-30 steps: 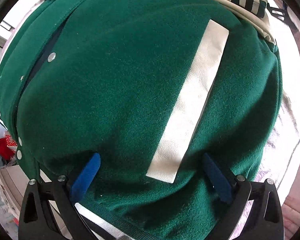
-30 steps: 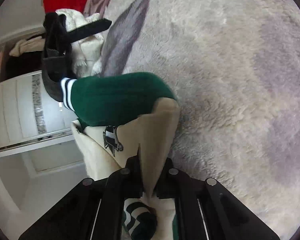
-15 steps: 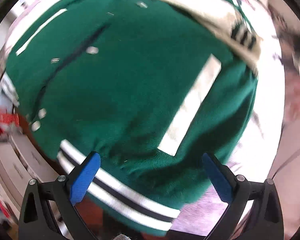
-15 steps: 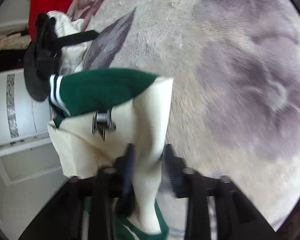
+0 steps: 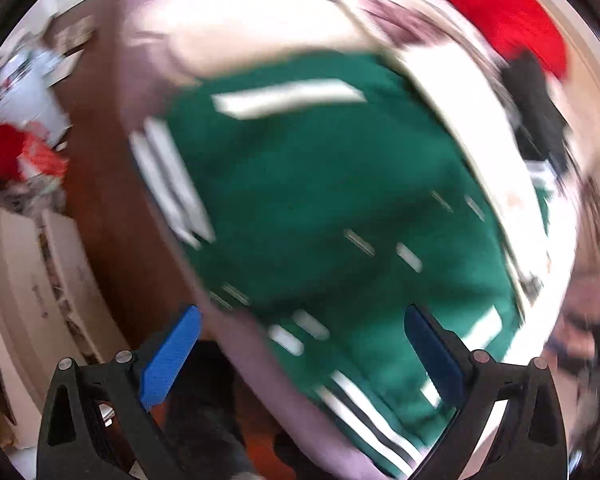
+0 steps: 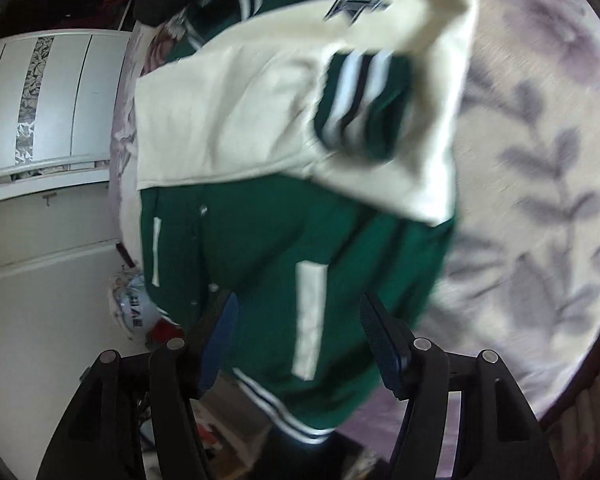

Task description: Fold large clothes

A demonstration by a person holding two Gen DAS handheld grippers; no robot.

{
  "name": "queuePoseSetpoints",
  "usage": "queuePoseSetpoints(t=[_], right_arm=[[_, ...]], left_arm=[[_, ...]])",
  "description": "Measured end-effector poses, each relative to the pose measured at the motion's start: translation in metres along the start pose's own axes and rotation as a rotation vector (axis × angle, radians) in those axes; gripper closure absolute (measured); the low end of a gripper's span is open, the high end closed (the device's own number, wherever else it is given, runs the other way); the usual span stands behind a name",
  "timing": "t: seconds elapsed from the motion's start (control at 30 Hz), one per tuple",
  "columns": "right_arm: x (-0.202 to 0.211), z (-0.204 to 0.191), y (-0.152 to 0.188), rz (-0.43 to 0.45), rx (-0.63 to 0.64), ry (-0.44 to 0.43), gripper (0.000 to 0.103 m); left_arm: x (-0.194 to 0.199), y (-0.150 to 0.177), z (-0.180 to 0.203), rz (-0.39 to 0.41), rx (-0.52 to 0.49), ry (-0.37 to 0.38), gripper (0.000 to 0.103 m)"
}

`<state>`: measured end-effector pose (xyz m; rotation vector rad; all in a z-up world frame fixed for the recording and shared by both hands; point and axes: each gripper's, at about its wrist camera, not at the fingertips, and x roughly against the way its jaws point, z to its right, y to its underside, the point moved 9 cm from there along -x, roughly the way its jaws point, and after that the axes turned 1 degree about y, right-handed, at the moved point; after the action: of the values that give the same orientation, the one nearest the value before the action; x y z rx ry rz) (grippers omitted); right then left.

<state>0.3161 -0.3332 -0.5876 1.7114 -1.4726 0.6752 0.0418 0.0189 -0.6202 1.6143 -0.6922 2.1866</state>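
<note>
A green varsity jacket with cream sleeves lies on a pale floral bedspread. One cream sleeve with a striped green cuff is laid across its body. My right gripper is open and empty, raised above the jacket's striped hem. In the blurred left wrist view the jacket lies ahead. My left gripper is open and empty above its lower edge.
A white wardrobe stands left of the bed. Red cloth and a black item lie beyond the jacket. Clutter with a red bag sits on the floor at left.
My right gripper has opened and let go of the cream sleeve, which now lies across the jacket, and has pulled back. My left gripper has lifted away from the jacket and swung round.
</note>
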Motion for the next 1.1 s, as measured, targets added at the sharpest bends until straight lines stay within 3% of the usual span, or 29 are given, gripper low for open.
queuePoseSetpoints(t=[0.1, 0.17, 0.33, 0.4, 0.43, 0.47, 0.5, 0.53, 0.57, 0.7, 0.8, 0.87, 0.9, 0.93, 0.97, 1.0, 1.1], right_arm=[[-0.037, -0.032, 0.011, 0.004, -0.056, 0.0, 0.037], [-0.065, -0.063, 0.013, 0.011, -0.077, -0.025, 0.037], [-0.141, -0.12, 0.008, 0.031, -0.12, -0.006, 0.037], [-0.172, -0.137, -0.004, 0.06, -0.125, 0.033, 0.037], [-0.184, -0.144, -0.007, 0.072, -0.13, 0.049, 0.037], [-0.198, -0.148, -0.013, 0.08, -0.142, 0.066, 0.037], [-0.208, -0.146, -0.016, 0.075, -0.168, 0.085, 0.038], [-0.218, -0.143, -0.018, 0.065, -0.203, 0.103, 0.047], [-0.224, -0.141, -0.018, 0.065, -0.228, 0.119, 0.098], [-0.22, -0.124, -0.012, 0.098, -0.305, 0.24, 0.098], [-0.216, -0.14, -0.011, 0.033, -0.23, 0.239, 0.098], [-0.205, -0.157, -0.01, -0.011, -0.184, 0.248, 0.089], [-0.199, -0.165, -0.01, -0.032, -0.163, 0.259, 0.082], [-0.195, -0.176, -0.011, -0.038, -0.145, 0.253, 0.059], [-0.189, -0.19, -0.015, -0.027, -0.119, 0.225, 0.044], [-0.183, -0.199, -0.016, -0.015, -0.103, 0.205, 0.044], [-0.18, -0.23, -0.027, -0.004, -0.063, 0.165, 0.044]], left_arm=[[-0.017, -0.049, -0.074, 0.047, 0.17, 0.011, 0.0], [-0.036, -0.077, -0.109, 0.046, 0.221, 0.016, 0.0], [-0.088, -0.121, -0.148, -0.026, 0.199, 0.086, 0.005], [-0.103, -0.131, -0.147, -0.047, 0.176, 0.145, 0.02], [-0.105, -0.135, -0.143, -0.046, 0.156, 0.185, 0.043], [-0.107, -0.138, -0.139, -0.041, 0.134, 0.209, 0.074], [-0.108, -0.14, -0.136, -0.038, 0.114, 0.216, 0.091], [-0.112, -0.139, -0.136, -0.054, 0.091, 0.189, 0.102], [-0.113, -0.14, -0.14, -0.06, 0.084, 0.178, 0.102], [-0.114, -0.139, -0.164, -0.102, 0.063, 0.137, 0.102], [-0.082, -0.148, -0.163, -0.086, -0.032, 0.073, 0.101], [-0.057, -0.16, -0.146, -0.049, -0.094, 0.077, 0.097], [-0.051, -0.165, -0.137, -0.041, -0.111, 0.094, 0.09], [-0.048, -0.171, -0.124, -0.046, -0.137, 0.116, 0.055], [-0.049, -0.174, -0.114, -0.061, -0.165, 0.123, 0.009], [-0.053, -0.179, -0.099, -0.071, -0.199, 0.155, 0.003], [-0.066, -0.196, -0.047, -0.094, -0.306, 0.218, 0.003]])
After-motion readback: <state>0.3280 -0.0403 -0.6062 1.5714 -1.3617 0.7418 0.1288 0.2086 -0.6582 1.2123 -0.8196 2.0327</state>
